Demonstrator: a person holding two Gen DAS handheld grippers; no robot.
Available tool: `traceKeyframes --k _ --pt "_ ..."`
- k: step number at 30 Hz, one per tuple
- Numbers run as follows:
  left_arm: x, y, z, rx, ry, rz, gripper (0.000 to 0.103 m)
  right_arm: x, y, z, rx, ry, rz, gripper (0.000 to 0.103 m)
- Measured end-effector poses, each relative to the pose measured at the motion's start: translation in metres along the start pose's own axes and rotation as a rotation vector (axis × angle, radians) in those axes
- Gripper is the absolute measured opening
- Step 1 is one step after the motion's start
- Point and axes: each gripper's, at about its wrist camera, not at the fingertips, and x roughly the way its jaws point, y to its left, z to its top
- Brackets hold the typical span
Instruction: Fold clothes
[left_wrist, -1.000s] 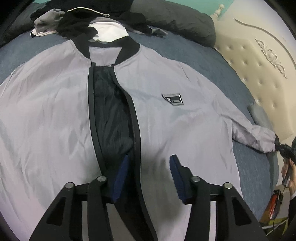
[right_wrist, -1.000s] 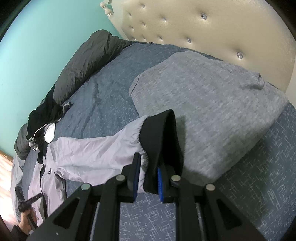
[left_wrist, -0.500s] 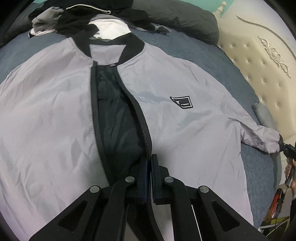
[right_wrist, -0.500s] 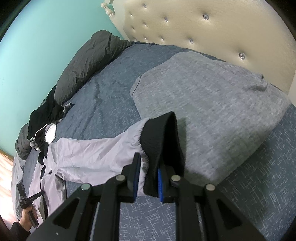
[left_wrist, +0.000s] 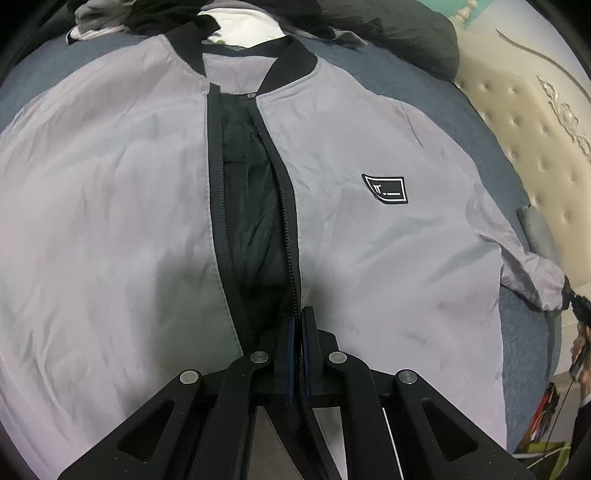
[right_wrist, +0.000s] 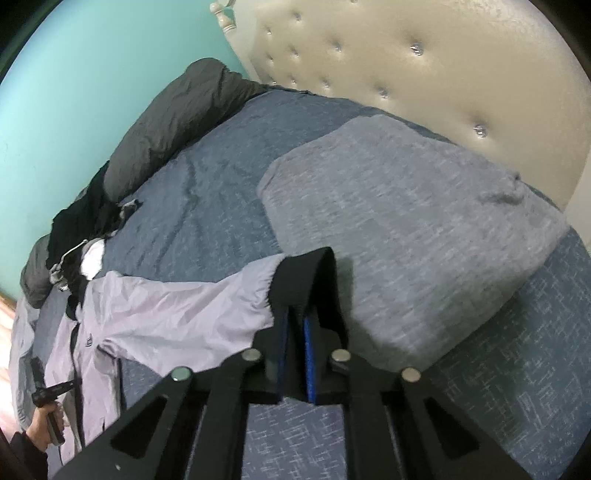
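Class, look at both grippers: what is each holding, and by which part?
Left gripper: the jacket, by its zipper edge. Right gripper: its black sleeve cuff.

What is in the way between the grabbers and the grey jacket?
Nothing visible. The left gripper is shut on the jacket's zipper edge, and the right gripper is shut on the black cuff.

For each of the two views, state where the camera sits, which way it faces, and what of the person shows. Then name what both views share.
Left wrist: on the left gripper, looking down at the jacket zipper edge; a hand at right.
Right wrist: on the right gripper, facing the headboard; it grips the black cuff.
Shared: jacket, bed.
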Motion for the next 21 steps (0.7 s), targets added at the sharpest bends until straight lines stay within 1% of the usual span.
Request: traceKeyframes --k 1,2,4,7,8,9,10,11,12,13,15,18,21 --pt "-0.002 -0.002 -0.001 0.01 -0.003 0.009 0.006 0.0 -0.002 0.0 0.014 0.003 -0.009 0.006" --pt "-0.004 -0.004 -0.001 0.018 -0.008 0.016 0.006 -0.001 -0.003 0.001 0.014 -0.001 -0.009 0.006" --pt "-0.012 -0.005 -0.003 0.026 -0.025 0.017 0.008 -0.008 0.001 0.002 -0.016 -0.022 -0.024 0.006" --pt "-0.025 -0.008 -0.007 0.039 -0.055 0.011 0.012 -0.028 0.005 0.008 -0.025 -0.091 -0.089 0.007" --pt "-0.03 -0.009 -0.009 0.038 -0.067 0.001 0.016 -0.036 0.006 0.01 -0.012 -0.121 -0.082 0.008" --pt "-0.035 -0.011 -0.01 0.038 -0.08 -0.007 0.019 -0.043 0.006 0.013 0.0 -0.15 -0.076 0.012" --pt "-0.039 -0.013 -0.01 0.04 -0.092 -0.014 0.026 -0.049 0.009 0.016 0.004 -0.171 -0.056 0.02" --pt "-0.044 -0.015 -0.011 0.043 -0.103 -0.021 0.032 -0.049 0.017 0.019 -0.013 -0.167 -0.011 0.027" --pt "-0.049 -0.016 -0.012 0.047 -0.114 -0.03 0.035 -0.046 0.026 0.02 -0.036 -0.151 0.02 0.041" --pt "-0.054 -0.018 -0.013 0.051 -0.125 -0.039 0.038 -0.04 0.041 0.021 -0.072 -0.123 0.055 0.046" --pt "-0.06 -0.023 -0.015 0.061 -0.135 -0.054 0.038 -0.02 0.073 0.02 -0.163 -0.058 0.088 0.046" --pt "-0.064 -0.031 -0.019 0.076 -0.141 -0.075 0.039 0.02 0.126 0.009 -0.325 0.04 0.096 0.046" --pt "-0.067 -0.038 -0.024 0.091 -0.139 -0.092 0.041 0.062 0.167 0.0 -0.406 0.116 0.119 0.046"
